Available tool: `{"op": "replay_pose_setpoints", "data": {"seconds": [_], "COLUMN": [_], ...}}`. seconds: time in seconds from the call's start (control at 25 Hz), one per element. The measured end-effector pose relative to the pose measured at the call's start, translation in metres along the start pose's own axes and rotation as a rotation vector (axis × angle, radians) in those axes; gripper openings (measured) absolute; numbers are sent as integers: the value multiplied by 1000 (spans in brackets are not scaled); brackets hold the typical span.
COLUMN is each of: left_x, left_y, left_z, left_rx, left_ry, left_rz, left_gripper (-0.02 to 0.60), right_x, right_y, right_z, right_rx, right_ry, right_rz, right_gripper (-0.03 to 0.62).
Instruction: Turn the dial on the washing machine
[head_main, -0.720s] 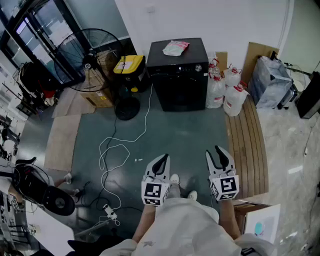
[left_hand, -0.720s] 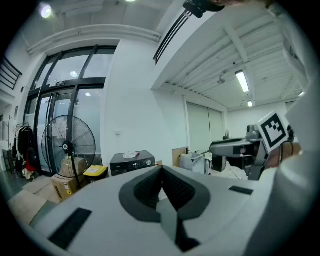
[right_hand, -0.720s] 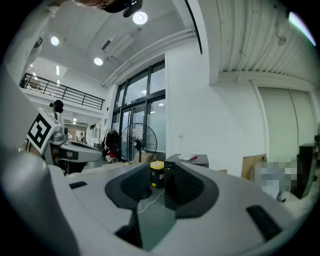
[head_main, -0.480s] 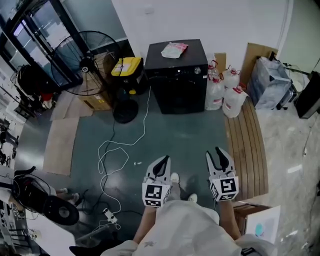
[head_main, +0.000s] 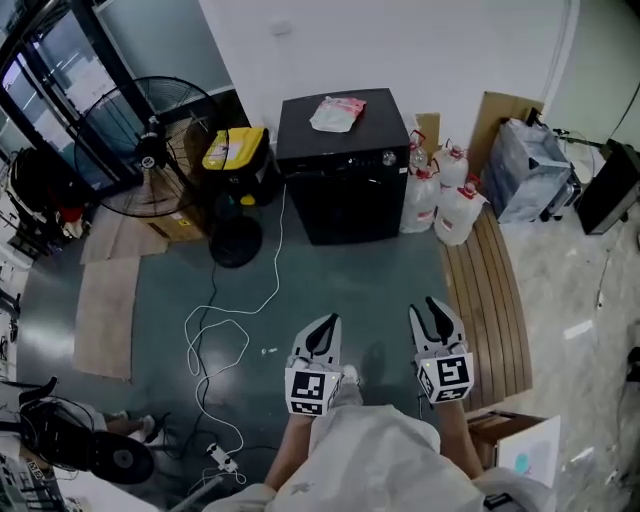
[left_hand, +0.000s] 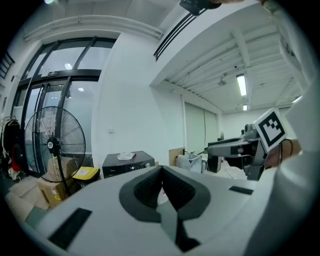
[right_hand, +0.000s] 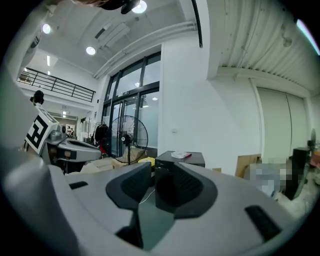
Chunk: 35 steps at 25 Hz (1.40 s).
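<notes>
The black washing machine (head_main: 345, 190) stands at the top middle of the head view, against the white wall. Its little silver dial (head_main: 390, 157) is on the front, near the right side. Both grippers are low in the picture, far from it. The left gripper (head_main: 322, 322) is closed tight with nothing in it. The right gripper (head_main: 428, 308) has a small gap between its jaws and holds nothing.
</notes>
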<state>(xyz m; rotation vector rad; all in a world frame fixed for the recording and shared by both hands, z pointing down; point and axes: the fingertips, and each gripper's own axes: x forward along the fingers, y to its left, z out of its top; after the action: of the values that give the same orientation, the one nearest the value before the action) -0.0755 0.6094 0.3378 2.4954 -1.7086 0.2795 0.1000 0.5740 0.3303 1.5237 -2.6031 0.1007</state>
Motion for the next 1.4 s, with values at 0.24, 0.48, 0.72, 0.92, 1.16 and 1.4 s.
{"op": "replay_pose_setpoints", "data": {"seconds": [0.24,0.48,0.72,0.92,1.16,1.4], "left_x": [35,67,101,137,179,233], "left_y": [39,73,92,100,111,123], "left_z": [5,11,13,20,22,26], "left_rx": [4,0,-8,0,3,2], "left_ry": [-10,-15,-13,-16,-13,2], "left_rz": [-55,-100,-131,-140,-113,-72], "left_gripper": [12,13,13,12,13,14], "right_x": [47,89,120,147,188,242], "right_y": [1,6,-2,-22,-52,-88], "right_z": [6,13,15,13,8,13], "right_rx": [-3,-17,-15,-16,-6,-9], "right_ry": [4,9,22,29,24,12], "right_rz": [-56,-91,-119,-127,-108,-56], "right_gripper": [132,132,126,126,126,133]}}
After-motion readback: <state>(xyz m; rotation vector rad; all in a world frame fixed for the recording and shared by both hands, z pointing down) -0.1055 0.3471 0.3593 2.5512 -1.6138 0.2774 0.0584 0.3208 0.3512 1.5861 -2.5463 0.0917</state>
